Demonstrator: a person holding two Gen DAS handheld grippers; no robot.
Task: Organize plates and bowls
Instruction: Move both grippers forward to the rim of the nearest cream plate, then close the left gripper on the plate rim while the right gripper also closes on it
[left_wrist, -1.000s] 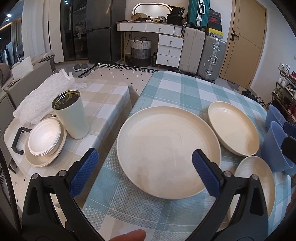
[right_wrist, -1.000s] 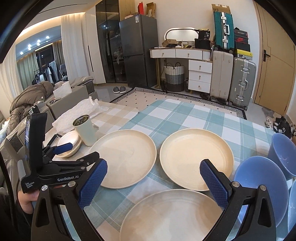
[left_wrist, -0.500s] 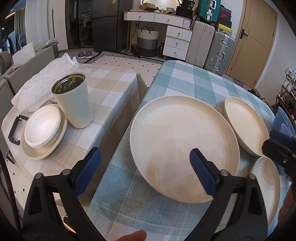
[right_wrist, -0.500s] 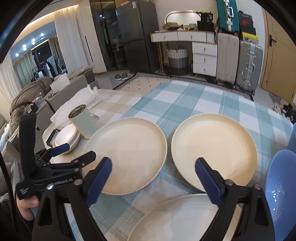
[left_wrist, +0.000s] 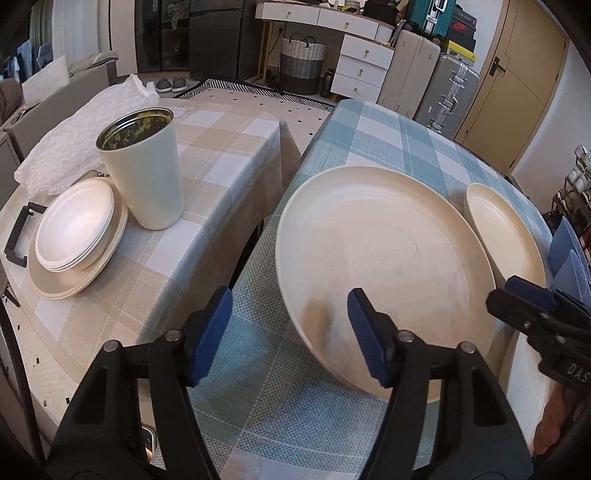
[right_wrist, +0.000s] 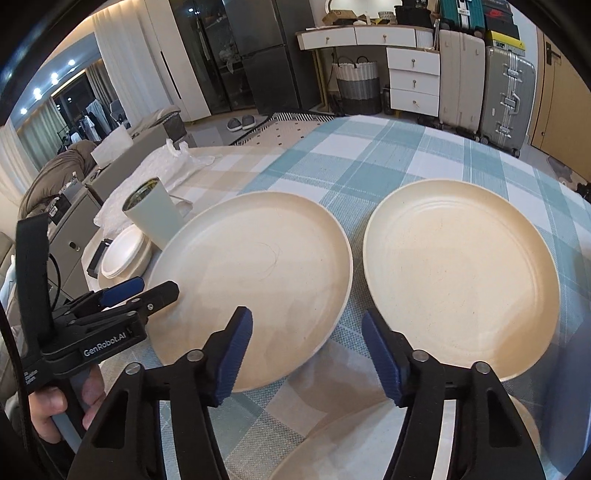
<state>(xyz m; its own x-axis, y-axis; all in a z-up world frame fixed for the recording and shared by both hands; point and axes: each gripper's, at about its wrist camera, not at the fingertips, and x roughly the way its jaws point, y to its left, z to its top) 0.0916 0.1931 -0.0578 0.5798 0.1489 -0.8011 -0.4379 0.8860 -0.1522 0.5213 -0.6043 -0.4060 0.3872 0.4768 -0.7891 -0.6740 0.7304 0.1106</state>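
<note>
A large cream plate (left_wrist: 384, 254) lies on the blue checked table; it also shows in the right wrist view (right_wrist: 255, 280). A second cream plate (right_wrist: 461, 273) lies to its right (left_wrist: 506, 232), and a third (right_wrist: 369, 446) lies nearest me. My left gripper (left_wrist: 288, 332) is open, its jaws either side of the large plate's near left rim. My right gripper (right_wrist: 306, 354) is open over the gap between the two plates. Blue bowls (left_wrist: 569, 254) stand at the right edge.
A lower beige checked table (left_wrist: 221, 147) at the left holds a stack of white bowls on a plate (left_wrist: 74, 229), a tall cream cup (left_wrist: 144, 173) and crumpled white wrap (left_wrist: 85, 125). A gap separates the two tables. Suitcases and drawers stand behind.
Both grippers moved forward and lower toward the plates. Their jaws have narrowed. The left gripper now reaches the large plate's rim, and the right gripper shows in the left wrist view.
</note>
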